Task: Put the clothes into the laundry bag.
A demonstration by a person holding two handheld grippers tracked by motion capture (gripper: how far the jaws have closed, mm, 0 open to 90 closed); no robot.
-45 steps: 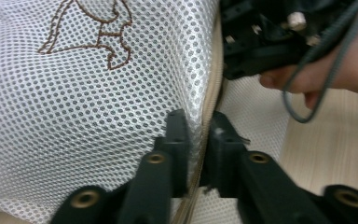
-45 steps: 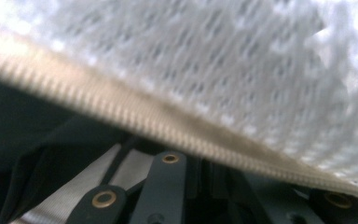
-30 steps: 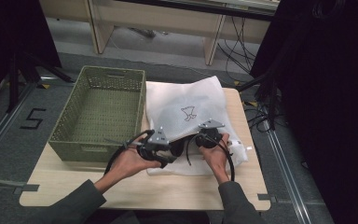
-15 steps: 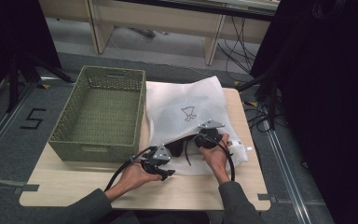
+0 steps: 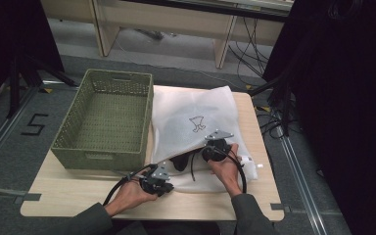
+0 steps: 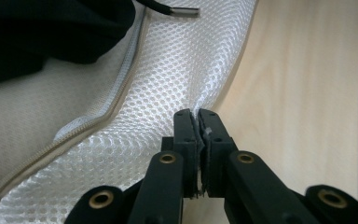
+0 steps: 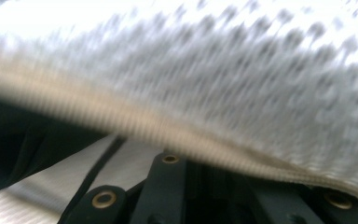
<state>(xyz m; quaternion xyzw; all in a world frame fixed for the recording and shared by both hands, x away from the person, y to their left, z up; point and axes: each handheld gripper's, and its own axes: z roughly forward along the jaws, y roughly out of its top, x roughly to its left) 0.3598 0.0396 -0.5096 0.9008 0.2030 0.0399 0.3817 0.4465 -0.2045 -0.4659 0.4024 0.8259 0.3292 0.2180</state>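
A white mesh bag (image 5: 196,115) lies just right of the basket (image 5: 103,120); both grippers (image 5: 157,180) (image 5: 215,149) sit at the bag's near edge.

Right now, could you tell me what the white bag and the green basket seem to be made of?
White bag: likely synthetic mesh fabric; honeycomb holes, slight sheen, zip edge. Green basket: probably woven plastic or coated fibre, matte; regular weave on the walls.

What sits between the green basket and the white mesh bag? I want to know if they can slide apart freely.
Nothing: in the high view the green basket and the white mesh bag lie side by side, edges about touching, on the table.
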